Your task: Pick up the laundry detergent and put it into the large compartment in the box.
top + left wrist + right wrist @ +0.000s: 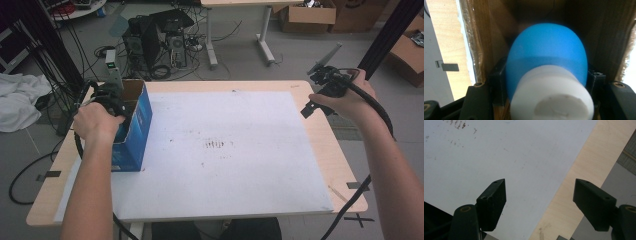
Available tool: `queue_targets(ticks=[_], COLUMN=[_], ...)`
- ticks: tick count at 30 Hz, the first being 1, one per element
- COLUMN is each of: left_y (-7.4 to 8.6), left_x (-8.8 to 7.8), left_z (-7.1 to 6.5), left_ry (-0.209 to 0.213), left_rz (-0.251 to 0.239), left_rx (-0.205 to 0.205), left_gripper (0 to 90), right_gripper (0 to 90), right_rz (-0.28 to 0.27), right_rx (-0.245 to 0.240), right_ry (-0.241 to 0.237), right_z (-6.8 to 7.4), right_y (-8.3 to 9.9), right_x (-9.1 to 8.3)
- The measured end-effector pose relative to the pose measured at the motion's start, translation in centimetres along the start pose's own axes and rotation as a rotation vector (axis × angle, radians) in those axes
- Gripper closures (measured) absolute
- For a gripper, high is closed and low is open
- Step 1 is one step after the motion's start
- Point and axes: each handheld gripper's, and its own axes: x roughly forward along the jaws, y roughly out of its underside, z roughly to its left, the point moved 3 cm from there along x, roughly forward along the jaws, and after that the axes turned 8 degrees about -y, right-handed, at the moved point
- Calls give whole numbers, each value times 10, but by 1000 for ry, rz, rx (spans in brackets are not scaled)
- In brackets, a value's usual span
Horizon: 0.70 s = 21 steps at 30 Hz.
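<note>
In the high view the person's left forearm runs up the left side of the frame, and the left hand (97, 122) holds the left gripper (112, 97) tipped down into the open top of a blue cardboard box (137, 125) with a brown inside, standing at the left edge of the white sheet (235, 150) on the pale wooden table (345, 165). The right forearm rises along the right edge, and its hand holds the right gripper (320, 87) over the table's far right corner, well apart from the box.

The left gripper view shows a rounded blue plastic bottle (547, 55) with a wide white screw cap (551, 97), blurred and close to the lens, cap toward the camera. It sits inside the box's brown walls, clamped between the two black jaws, which press on its sides low in the frame.

In the right gripper view the right gripper's jaws stand wide apart with nothing between them, above the white sheet's edge and the wood beside it.
</note>
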Motion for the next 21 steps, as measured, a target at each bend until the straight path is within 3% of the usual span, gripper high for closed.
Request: queue_targets(ticks=[21], left_y=[0], left_x=[2], left_z=[2], left_ry=[14], left_rz=[-10], left_rx=[-7], left_gripper=[376], right_gripper=[267], right_rz=[1], right_rx=[8], right_ry=[-10], right_z=[-1], right_y=[2], right_x=[3])
